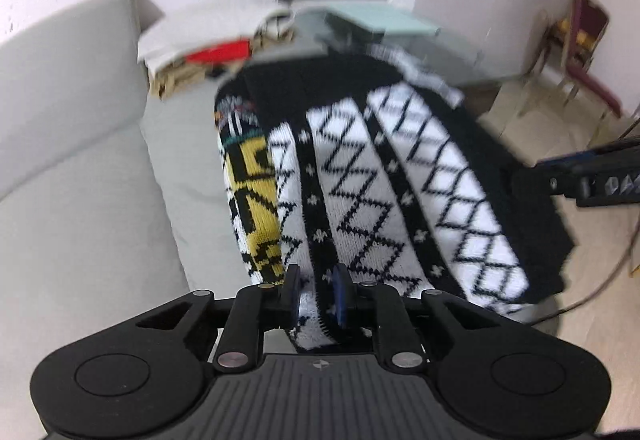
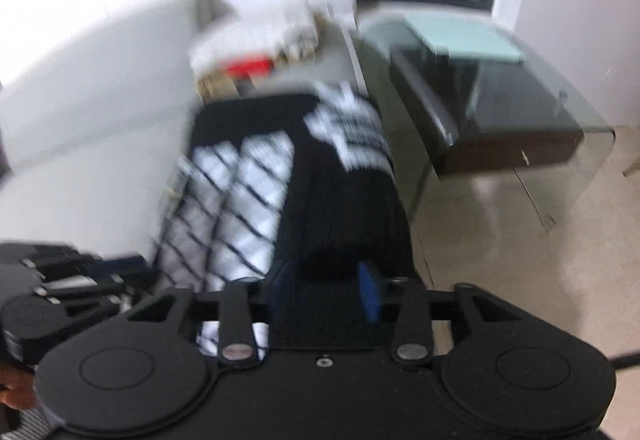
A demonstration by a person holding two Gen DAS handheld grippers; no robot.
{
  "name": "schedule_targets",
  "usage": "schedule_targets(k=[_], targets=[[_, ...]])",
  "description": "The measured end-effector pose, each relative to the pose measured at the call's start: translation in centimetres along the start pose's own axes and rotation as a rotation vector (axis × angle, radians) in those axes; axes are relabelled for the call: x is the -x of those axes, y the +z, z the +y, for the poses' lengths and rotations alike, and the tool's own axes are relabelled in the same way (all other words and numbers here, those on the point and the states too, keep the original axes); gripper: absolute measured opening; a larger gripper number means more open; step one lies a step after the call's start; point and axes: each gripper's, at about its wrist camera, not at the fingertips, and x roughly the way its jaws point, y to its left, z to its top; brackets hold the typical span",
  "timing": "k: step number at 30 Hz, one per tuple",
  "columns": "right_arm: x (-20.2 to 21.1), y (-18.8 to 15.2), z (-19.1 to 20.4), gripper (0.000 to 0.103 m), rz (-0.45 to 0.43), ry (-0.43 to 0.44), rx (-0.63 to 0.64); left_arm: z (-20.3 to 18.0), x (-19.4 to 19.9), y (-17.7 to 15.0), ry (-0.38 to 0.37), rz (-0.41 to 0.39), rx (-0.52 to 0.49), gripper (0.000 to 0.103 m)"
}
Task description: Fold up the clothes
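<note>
Evenly and softly lit from overhead, with pale walls close to washed out, no hard shadows, and faint reflections on the glass bench (image 2: 520, 111). Heavily motion-blurred in the right wrist view, where the knitted sweater (image 2: 320, 175) smears into streaks; sharper in the left wrist view, with crisp knit near the left tool (image 1: 316, 294) and softness farther back. Strongly bowed by the fisheye, dark at the corners.

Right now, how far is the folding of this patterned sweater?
Midway, by my reading. Done: the black-and-white sweater is picked up. In hand: the left gripper and the right gripper each pinch an edge, the cloth stretching away toward the sofa. Left: no finished fold shows yet; it must be laid and folded.
</note>
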Motion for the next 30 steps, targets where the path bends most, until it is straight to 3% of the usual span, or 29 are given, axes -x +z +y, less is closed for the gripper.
schedule_targets(k=[2,6,8,9,10,12,17,19,21,24,30], targets=[[-2.8,-0.4,0.2,0.029,0.043,-0.033,0.001,0.6,-1.0,0.2,-0.016,0.016,0.033,0.015],[-1.2,-0.4,0.7,0.03,0.009,-0.045,-0.016,0.8,0.5,0.7,-0.007,0.007,0.033,0.016],[0.8,-0.3,0.6,0.038,-0.002,-0.035,-0.031,0.2,2.7,0.6,0.02,-0.018,0.034,0.032],[1.9,-0.4,0.6,0.048,-0.004,-0.016,-0.041,-0.1,3.8,0.5,0.033,-0.029,0.041,0.051],[2.9,-0.4,0.6,0.062,-0.005,0.002,-0.051,-0.3,4.8,0.3,0.043,-0.043,0.049,0.06],[5.0,-0.8,0.7,0.077,-0.009,0.015,-0.052,-1.3,7.3,-0.3,0.058,-0.073,0.051,0.067],[10.5,-1.9,1.9,0.09,-0.013,0.016,-0.042,-3.0,13.1,-1.2,0.075,-0.129,0.041,0.085],[12.6,-2.3,2.5,0.103,-0.021,0.014,-0.045,-3.7,15.3,-1.5,0.086,-0.151,0.034,0.094],[14.6,-2.7,3.1,0.103,-0.028,0.011,-0.049,-4.3,17.0,-1.6,0.094,-0.155,0.037,0.102],[17.5,-3.3,4.0,0.103,-0.039,0.002,-0.052,-4.8,18.9,-1.9,0.104,-0.144,0.059,0.103],[20.1,-4.8,5.9,0.103,-0.064,-0.131,-0.009,-5.6,20.6,-2.8,0.12,-0.124,0.068,0.103]])
